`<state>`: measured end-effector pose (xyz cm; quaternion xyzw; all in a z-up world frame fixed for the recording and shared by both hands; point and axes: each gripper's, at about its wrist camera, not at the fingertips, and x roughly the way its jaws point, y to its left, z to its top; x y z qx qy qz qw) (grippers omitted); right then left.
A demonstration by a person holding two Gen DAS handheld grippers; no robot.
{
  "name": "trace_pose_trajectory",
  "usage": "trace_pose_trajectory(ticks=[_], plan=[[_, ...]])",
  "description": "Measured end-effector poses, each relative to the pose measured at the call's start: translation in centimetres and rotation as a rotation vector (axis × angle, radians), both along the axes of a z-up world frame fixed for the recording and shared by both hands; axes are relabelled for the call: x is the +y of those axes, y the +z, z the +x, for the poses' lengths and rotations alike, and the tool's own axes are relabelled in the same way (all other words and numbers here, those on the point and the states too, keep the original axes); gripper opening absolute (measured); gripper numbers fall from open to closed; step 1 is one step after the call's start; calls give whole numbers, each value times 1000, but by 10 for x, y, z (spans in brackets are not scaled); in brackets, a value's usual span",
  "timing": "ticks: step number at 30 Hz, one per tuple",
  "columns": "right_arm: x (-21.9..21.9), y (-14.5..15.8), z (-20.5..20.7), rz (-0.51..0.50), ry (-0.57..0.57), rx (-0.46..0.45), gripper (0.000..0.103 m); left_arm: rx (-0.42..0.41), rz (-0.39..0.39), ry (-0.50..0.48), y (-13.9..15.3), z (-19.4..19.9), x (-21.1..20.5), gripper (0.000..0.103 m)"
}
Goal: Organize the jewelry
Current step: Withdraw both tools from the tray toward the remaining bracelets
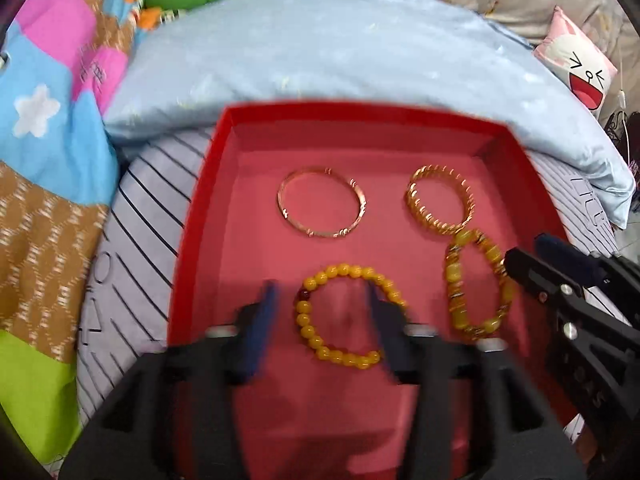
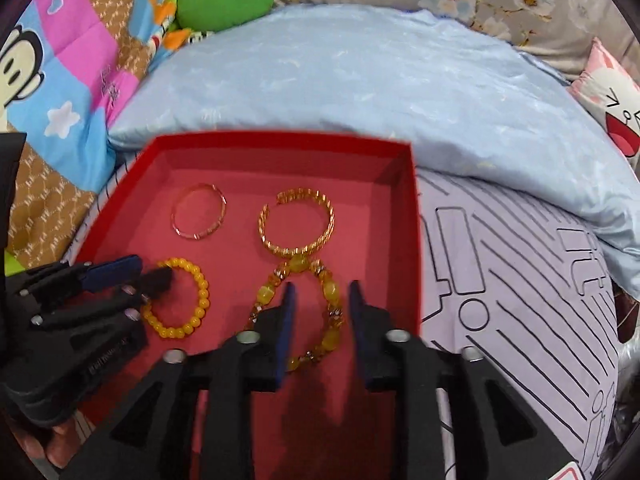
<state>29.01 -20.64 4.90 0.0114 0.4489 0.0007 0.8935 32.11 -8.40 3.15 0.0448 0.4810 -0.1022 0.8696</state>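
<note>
The near wall of the red box [image 1: 200, 216] is hidden under the black claw bodies in both views, and the left view is a little blurred. Around the box lie a pale blue quilt [image 1: 320, 52], a striped lilac sheet [image 2: 520, 264] and a patchwork blanket [image 1: 52, 128] on the bed.

The left claw [image 1: 320, 300] hangs in the box with its fingers apart; the yellow bead bracelet [image 1: 344, 316] lies between and just under them, not pressed. The right claw [image 2: 322, 300] also stands apart, its fingers on both sides of one side of the amber bead bracelet [image 2: 332, 292], which lies on the box floor. Beyond the claws lie a thin gold bangle [image 1: 320, 206] and a twisted gold bangle [image 1: 440, 200], which touches the amber bracelet.
</note>
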Motion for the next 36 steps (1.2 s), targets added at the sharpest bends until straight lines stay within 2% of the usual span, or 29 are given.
trace_pose_trajectory(ticks=[2, 3, 13, 23, 36], plan=[[1, 9, -9, 2, 2, -26, 40, -71, 45, -11, 10, -13, -6, 65], [2, 13, -14, 8, 6, -33, 40, -78, 50, -16, 12, -16, -7, 65], [6, 45, -74, 61, 1, -78, 40, -104, 36, -5, 43, -67, -3, 65], [17, 63, -135, 81, 0, -105, 42, -127, 23, 31, 62, -124, 13, 65], [24, 58, -199, 100, 6, -80, 42, -122, 17, 39, 64, -186, 19, 65]])
